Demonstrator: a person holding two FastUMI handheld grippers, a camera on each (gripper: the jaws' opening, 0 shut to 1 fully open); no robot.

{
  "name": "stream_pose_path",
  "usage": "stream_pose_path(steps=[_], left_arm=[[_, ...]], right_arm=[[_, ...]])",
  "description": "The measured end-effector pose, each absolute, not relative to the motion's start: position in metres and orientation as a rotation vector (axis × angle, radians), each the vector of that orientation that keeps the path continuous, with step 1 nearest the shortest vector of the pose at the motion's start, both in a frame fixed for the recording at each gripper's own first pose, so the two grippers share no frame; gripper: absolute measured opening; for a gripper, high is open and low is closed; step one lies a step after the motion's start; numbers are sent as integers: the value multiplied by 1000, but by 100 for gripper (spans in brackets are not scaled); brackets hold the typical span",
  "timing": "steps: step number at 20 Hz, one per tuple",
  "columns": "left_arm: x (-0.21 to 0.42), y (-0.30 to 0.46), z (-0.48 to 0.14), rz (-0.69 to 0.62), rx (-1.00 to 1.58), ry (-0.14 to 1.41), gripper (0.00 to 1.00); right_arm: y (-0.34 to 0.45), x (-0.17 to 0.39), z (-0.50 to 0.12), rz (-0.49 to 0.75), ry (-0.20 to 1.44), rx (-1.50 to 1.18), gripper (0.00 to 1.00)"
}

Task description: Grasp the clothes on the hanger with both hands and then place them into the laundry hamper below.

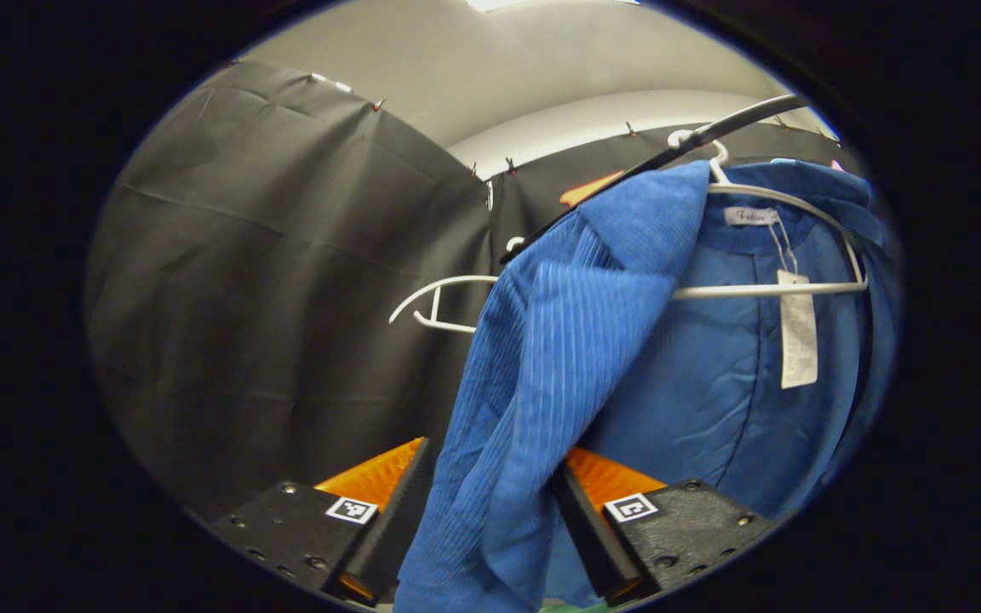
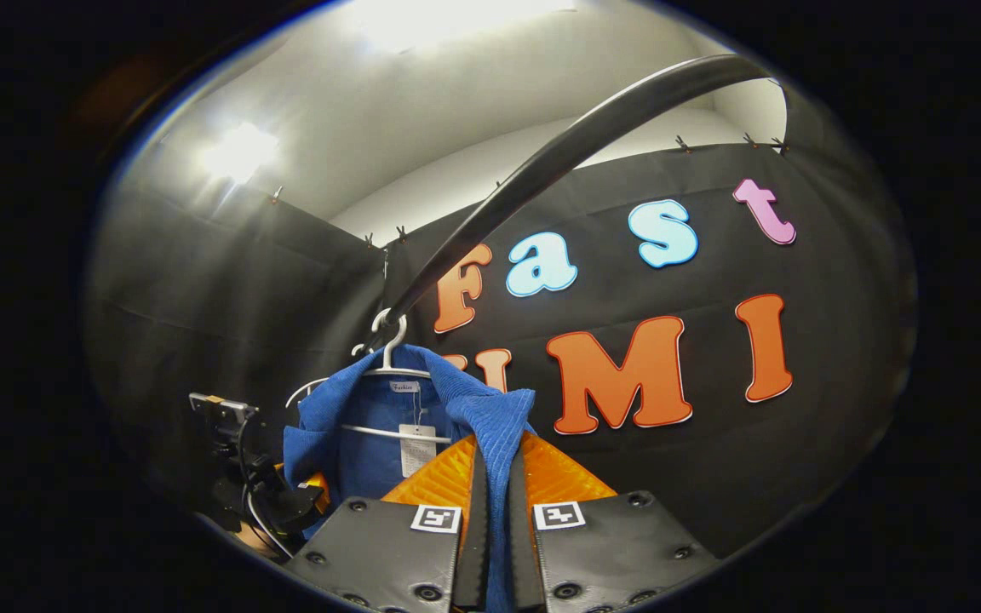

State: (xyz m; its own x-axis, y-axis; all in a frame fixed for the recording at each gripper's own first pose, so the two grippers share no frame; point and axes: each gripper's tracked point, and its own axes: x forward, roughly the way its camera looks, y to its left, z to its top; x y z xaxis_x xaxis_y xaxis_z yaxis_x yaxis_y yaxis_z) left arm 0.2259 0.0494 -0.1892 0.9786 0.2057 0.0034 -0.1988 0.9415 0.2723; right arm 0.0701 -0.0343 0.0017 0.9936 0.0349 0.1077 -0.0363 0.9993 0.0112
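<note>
Fingers of the right gripper [image 2: 495, 502], at the bottom centre of the right gripper view, are clenched on a fold of the blue garment [image 2: 422, 417]. The left gripper [image 1: 490, 502] straddles a hanging fold of the same garment [image 1: 559, 358], though whether it pinches I cannot tell. Soft, light ribbed cloth still drapes the white hanger [image 1: 763, 289] under the rail [image 1: 712, 132]; taking hold near each shoulder seems best.
</note>
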Motion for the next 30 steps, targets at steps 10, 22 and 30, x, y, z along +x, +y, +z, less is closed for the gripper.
stream_pose_path(steps=[10,22,30], left_arm=[[212,65,-47,159,220,-118,5],[309,68,65,24,317,-119,5],[356,76,-12,-31,216,60,5]], right_arm=[[-47,74,-1,-24,-139,0,18],[-27,75,8,-86,-159,-41,18],[10,75,-27,-76,-122,-21,18]])
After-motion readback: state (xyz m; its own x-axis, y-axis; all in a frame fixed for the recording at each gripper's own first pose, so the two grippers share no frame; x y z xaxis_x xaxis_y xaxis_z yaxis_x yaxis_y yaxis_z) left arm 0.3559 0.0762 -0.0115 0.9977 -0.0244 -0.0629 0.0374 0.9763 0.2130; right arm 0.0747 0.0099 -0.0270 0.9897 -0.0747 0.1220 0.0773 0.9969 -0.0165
